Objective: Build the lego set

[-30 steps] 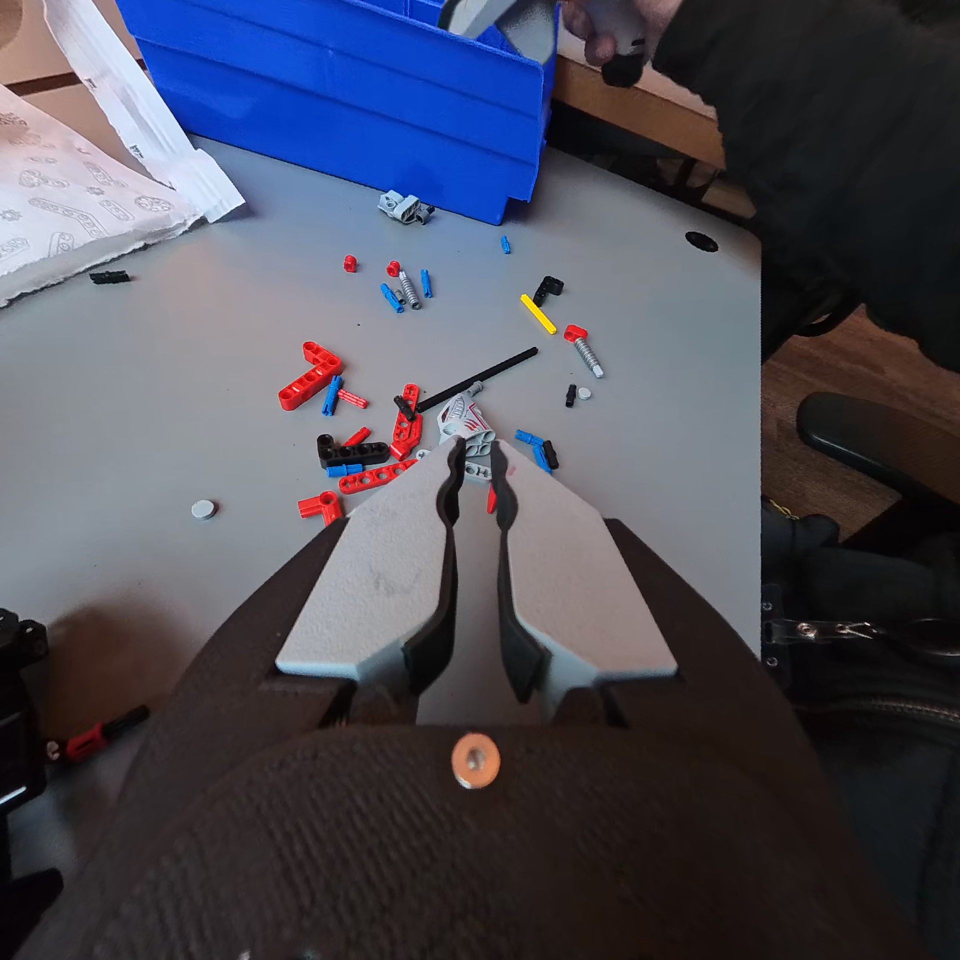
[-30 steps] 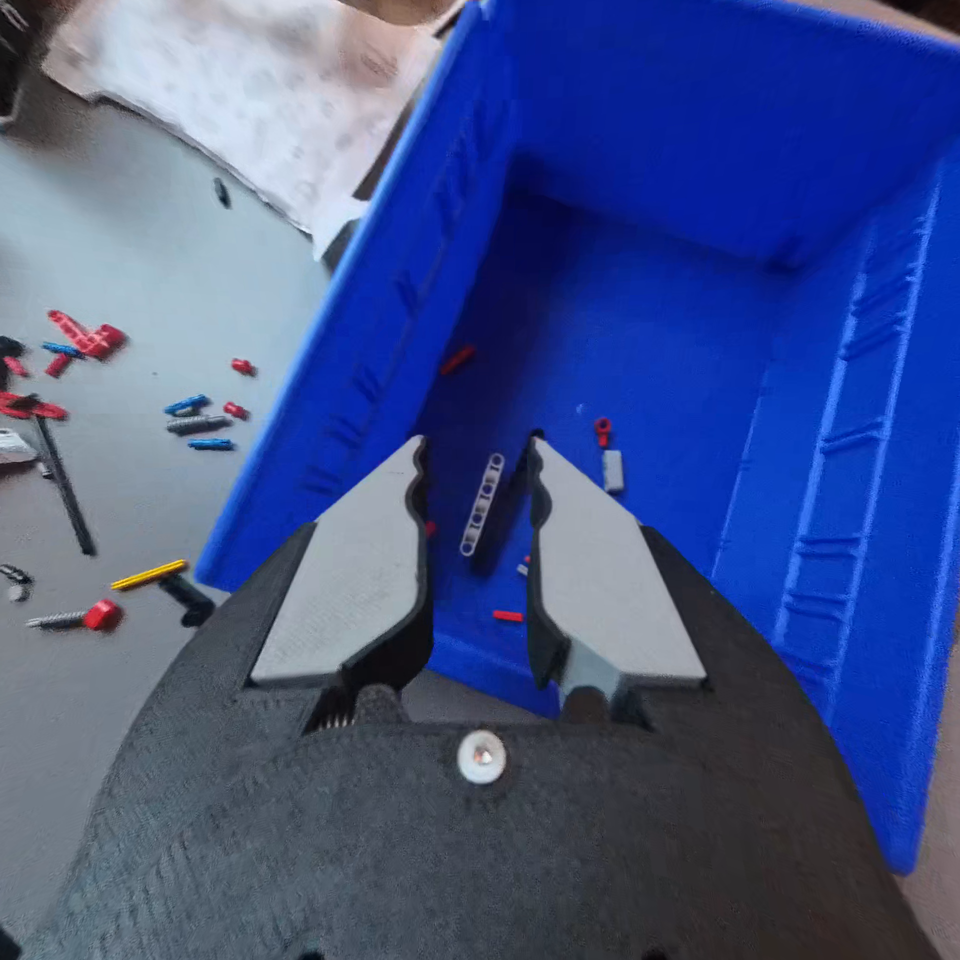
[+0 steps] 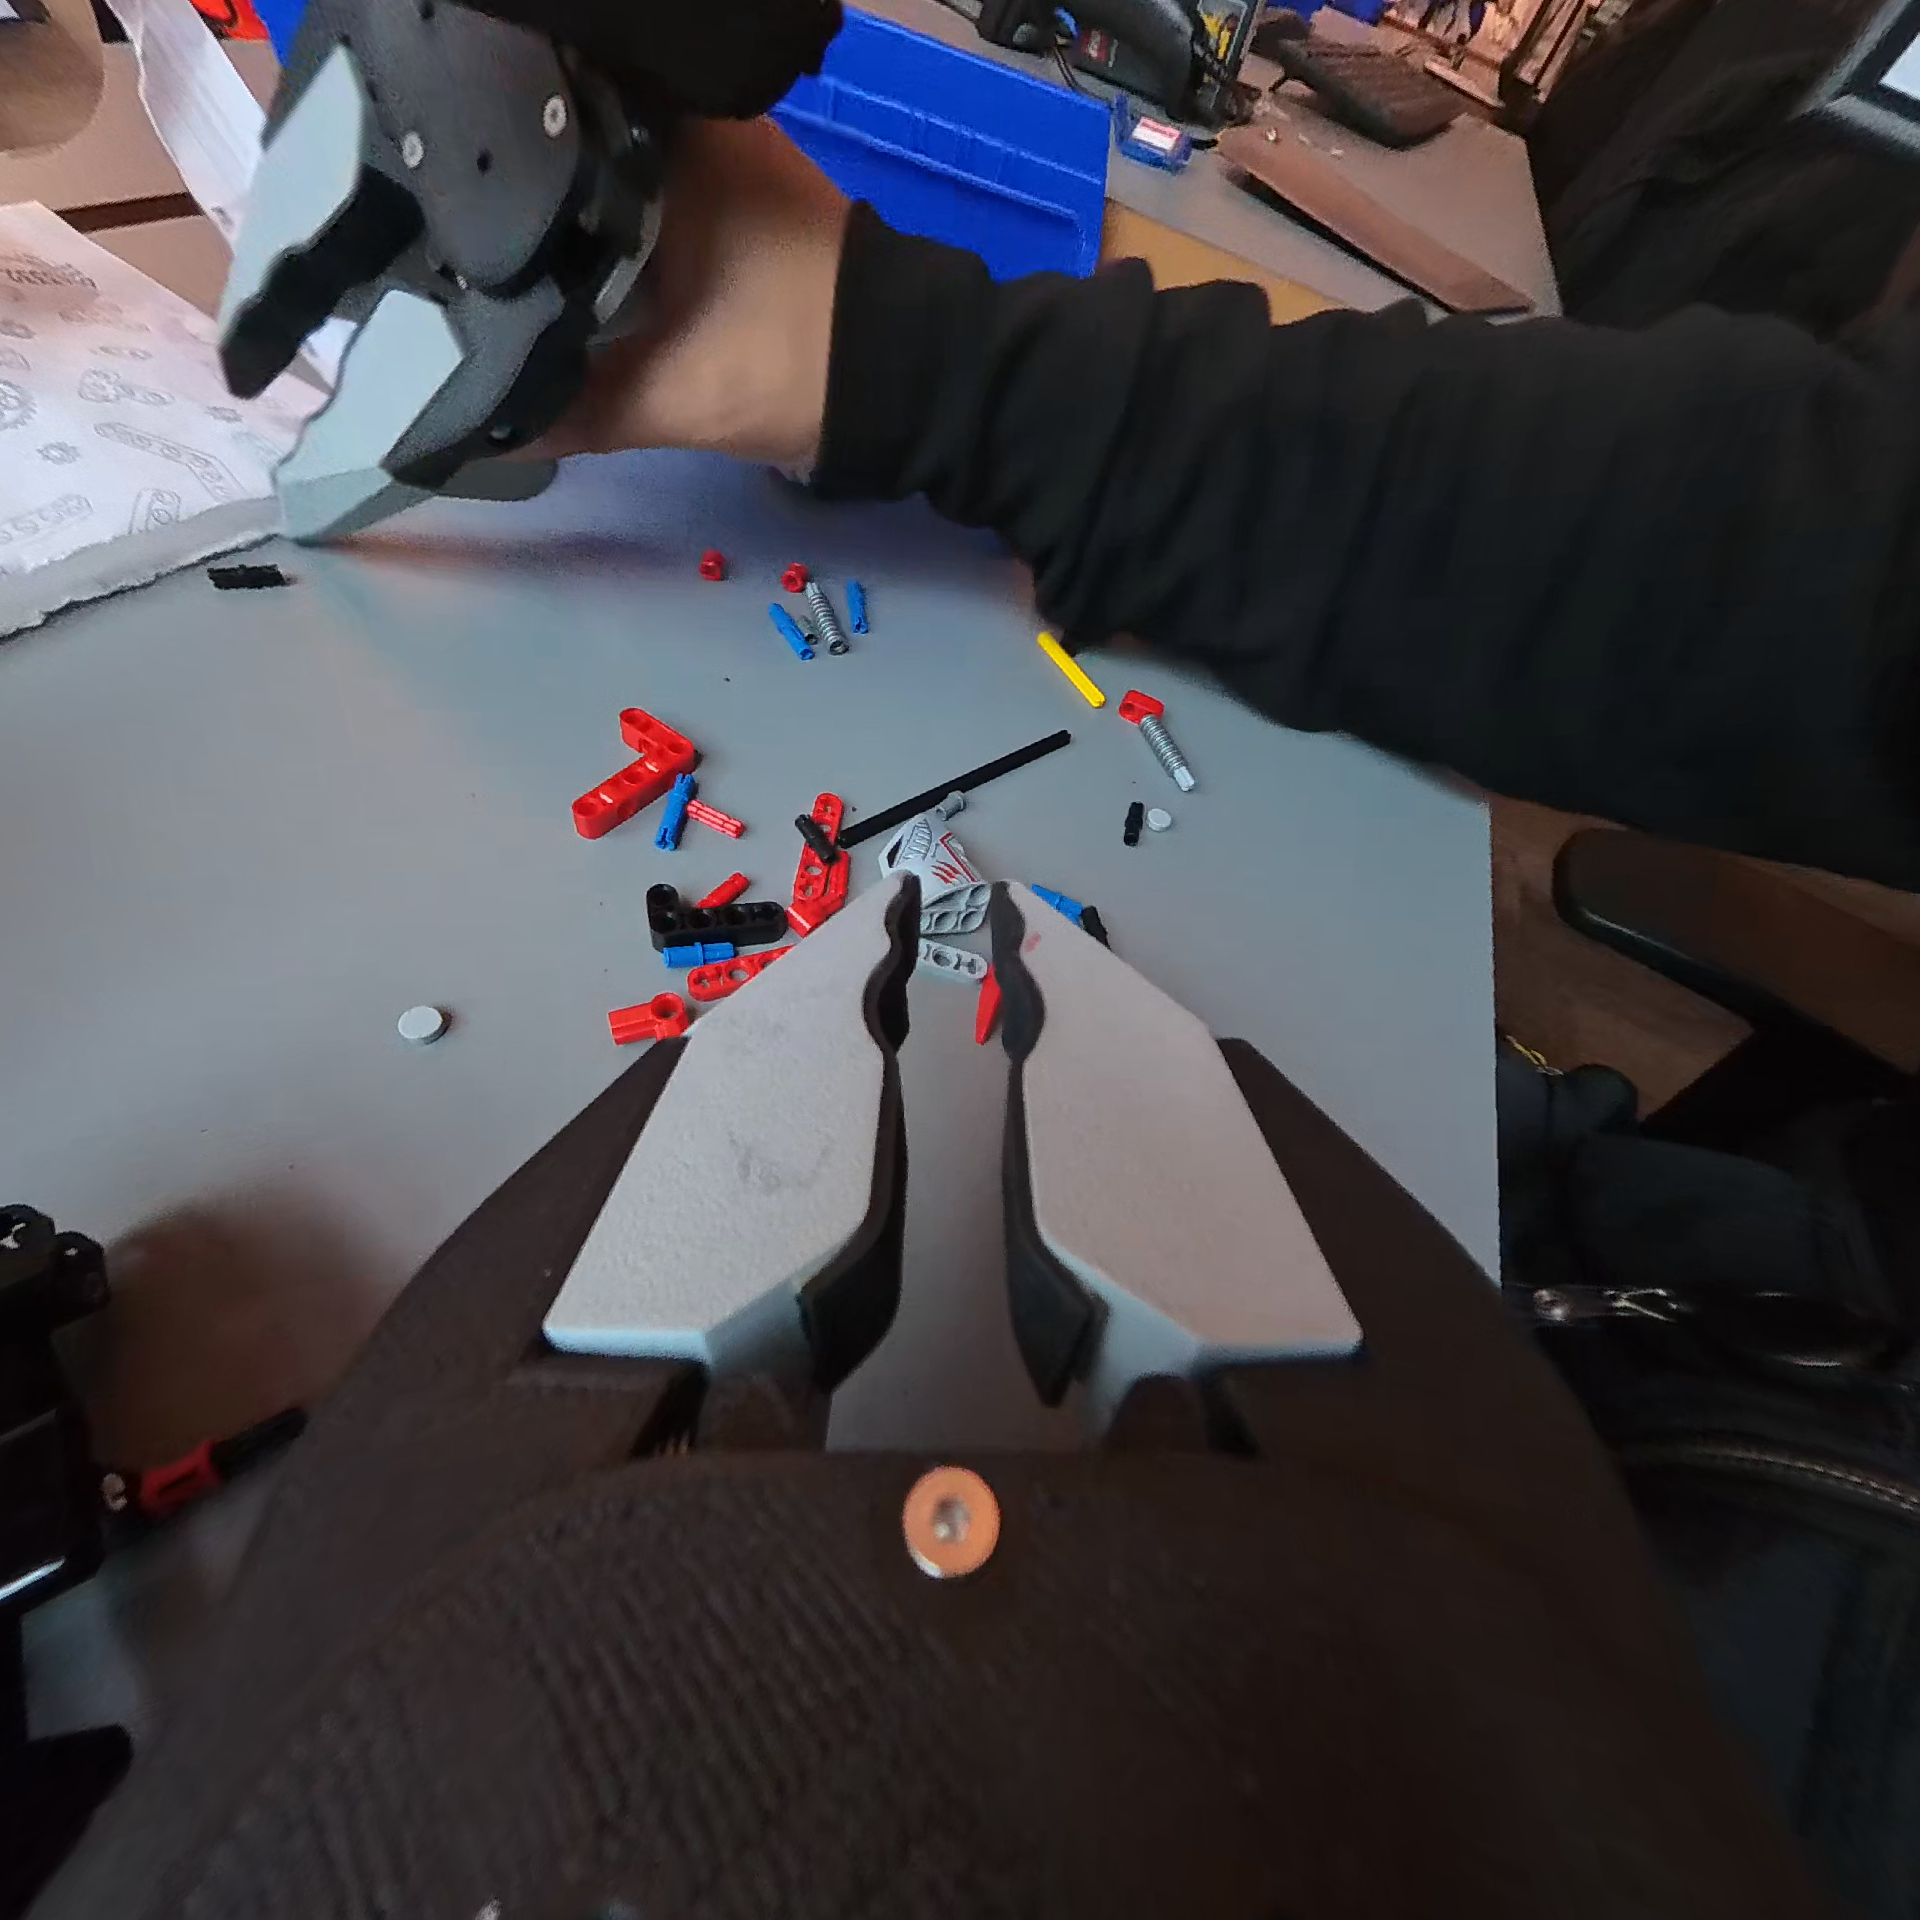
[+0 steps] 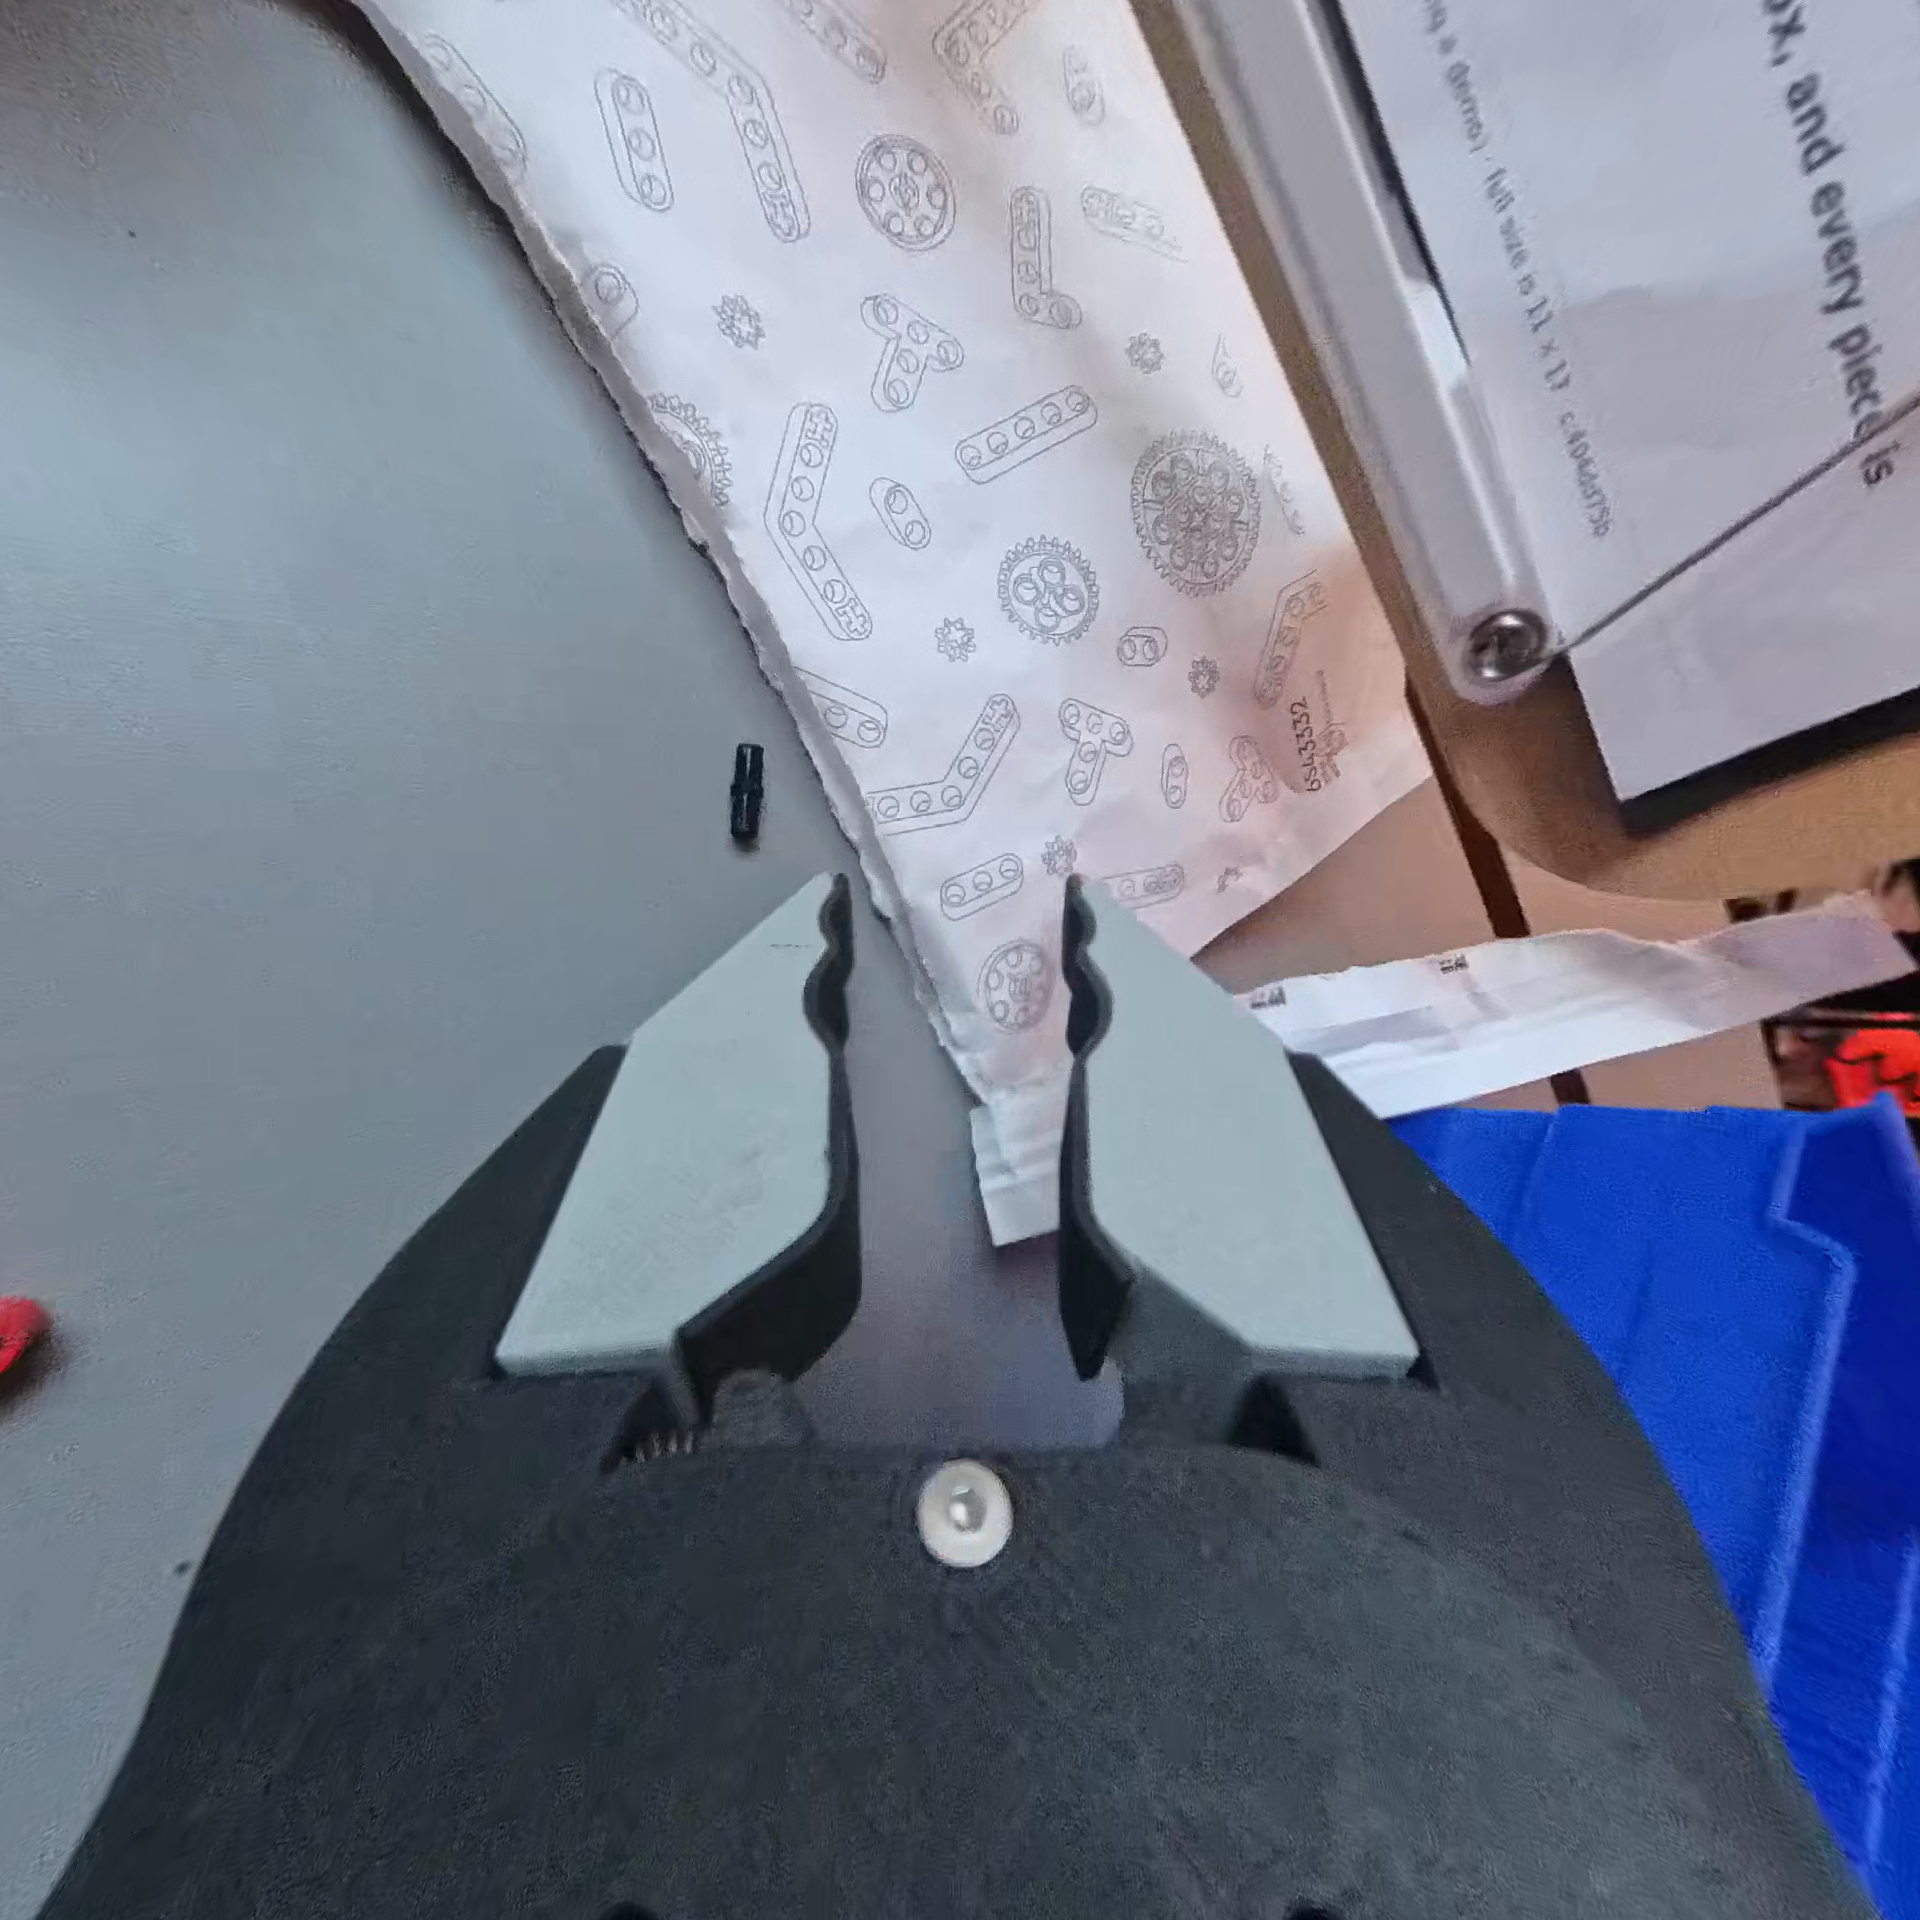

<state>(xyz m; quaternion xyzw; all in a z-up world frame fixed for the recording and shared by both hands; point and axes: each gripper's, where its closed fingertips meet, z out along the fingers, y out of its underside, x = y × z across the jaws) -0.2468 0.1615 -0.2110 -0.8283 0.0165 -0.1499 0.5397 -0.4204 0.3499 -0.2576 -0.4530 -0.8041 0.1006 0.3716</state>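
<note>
**Two empty grippers over scattered lego parts**

Across the middle of the left wrist view, loose lego pieces lie on the grey table (image 3: 260, 831): a red L-shaped beam (image 3: 634, 774), a black L-shaped beam (image 3: 712, 918), a long black axle (image 3: 956, 787), a yellow axle (image 3: 1070, 670), blue pins (image 3: 790, 631) and a small grey printed panel (image 3: 930, 868). The left gripper (image 3: 948, 902) fills the lower centre of that frame, its jaws parted by a narrow gap with nothing between them, tips above the grey panel. At the upper left, the right gripper (image 3: 312, 416) is held by a hand (image 3: 717, 312) in a black sleeve (image 3: 1351, 499), one finger tip down at the table near the white paper bag (image 3: 94, 436).

Seen from the right wrist view, the right gripper (image 4: 951, 883) stands moderately open and empty, straddling the torn edge of the printed paper bag (image 4: 987, 468). A black pin (image 4: 746, 790) lies just left of the bag, above the left finger. A blue bin (image 4: 1662, 1351) occupies the lower right.
</note>
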